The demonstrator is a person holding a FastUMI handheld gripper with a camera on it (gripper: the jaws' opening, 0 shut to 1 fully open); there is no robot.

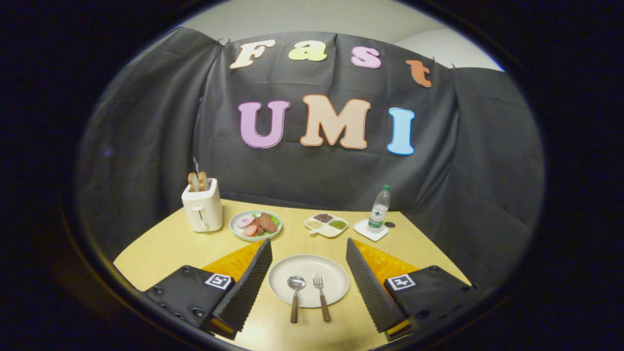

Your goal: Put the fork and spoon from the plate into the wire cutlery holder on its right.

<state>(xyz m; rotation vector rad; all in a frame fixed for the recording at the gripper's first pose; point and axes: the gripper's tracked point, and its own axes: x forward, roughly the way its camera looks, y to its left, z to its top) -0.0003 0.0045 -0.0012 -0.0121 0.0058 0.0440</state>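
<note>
A white plate (pixel 308 269) lies on the wooden table (pixel 161 248), between my two fingers. On it rest a spoon (pixel 295 292) and a fork (pixel 321 294), side by side, spoon to the left. Both have metal heads and brown wooden handles that stick out over the plate's near rim. My gripper (pixel 308 253) is open, raised above the table, with one finger on each side of the plate and nothing held. The right finger (pixel 370 287) covers the table to the right of the plate.
Beyond the plate stand a white toaster (pixel 202 209) with bread slices, a green-rimmed plate of sliced meat (pixel 256 225), a divided white dish (pixel 326 224) of seasonings, and a water bottle (pixel 380 208) on a white coaster. Black cloth walls close the booth behind.
</note>
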